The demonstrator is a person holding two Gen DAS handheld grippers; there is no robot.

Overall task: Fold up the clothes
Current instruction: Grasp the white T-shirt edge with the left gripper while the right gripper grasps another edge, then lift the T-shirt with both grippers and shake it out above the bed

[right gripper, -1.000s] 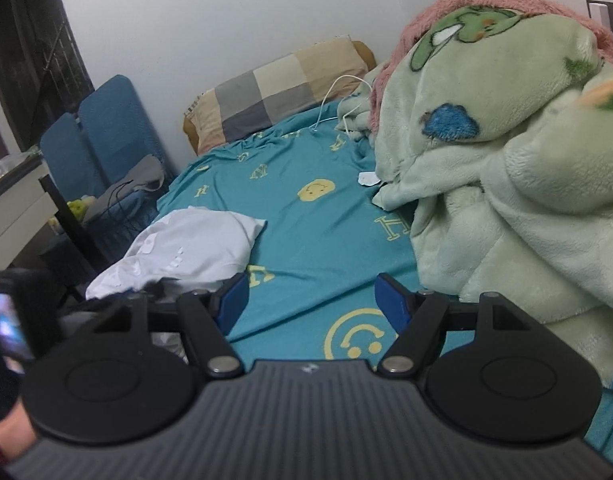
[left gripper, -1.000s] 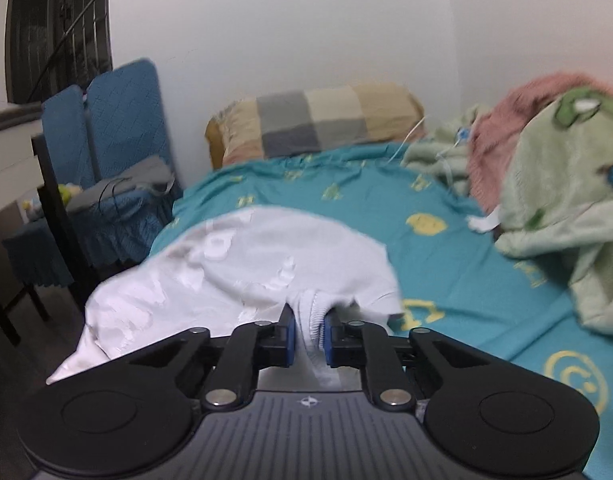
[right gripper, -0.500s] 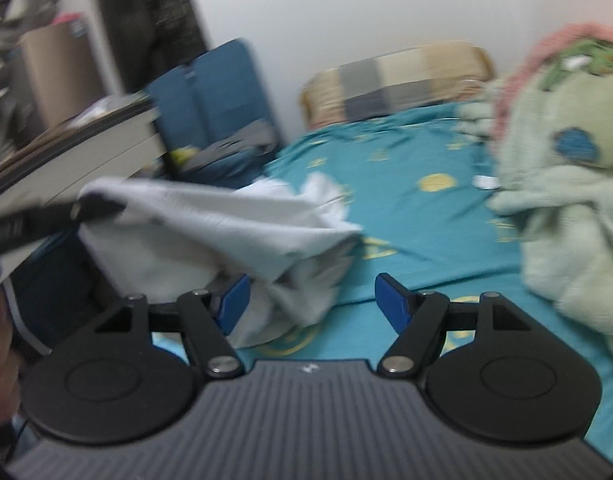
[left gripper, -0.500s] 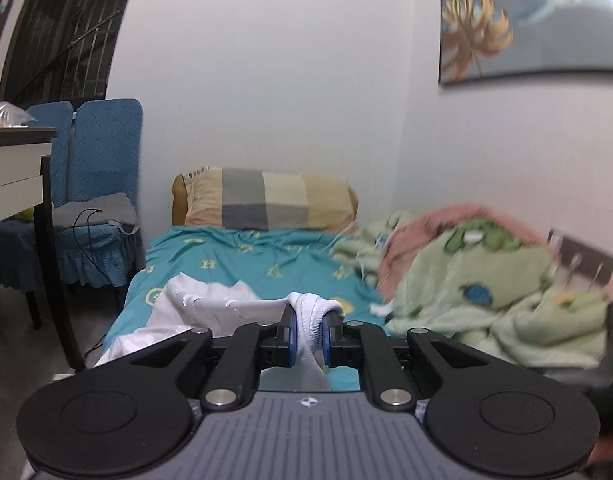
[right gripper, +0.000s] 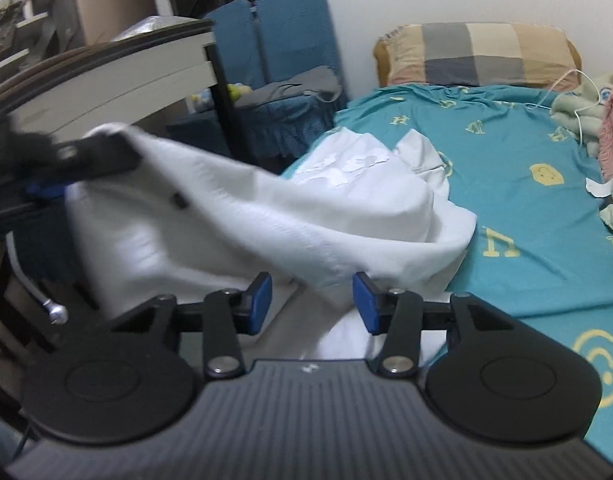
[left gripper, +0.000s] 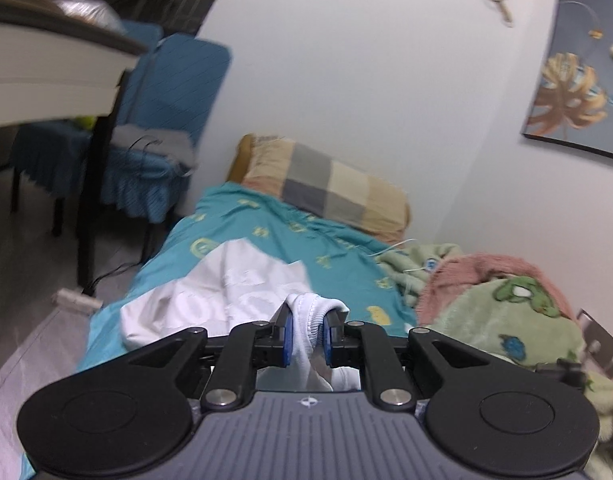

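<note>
Left wrist: teal bedsheet point(left gripper: 266, 240), checked pillow point(left gripper: 326, 192), blue chair point(left gripper: 166, 120)

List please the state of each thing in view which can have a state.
white garment: unfolded, lifted at one edge, the rest lying on the bed
left gripper: shut on the white garment's hem
right gripper: jaws just closing, not yet pressing the garment between them
teal bedsheet: spread, wrinkled
green blanket: heaped, unfolded

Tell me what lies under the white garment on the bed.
The white garment lies partly on the teal bedsheet, one edge lifted by the left gripper. Its jaws having just been closing, the right gripper sits below the raised fold. What the cloth covers is hidden.
</note>
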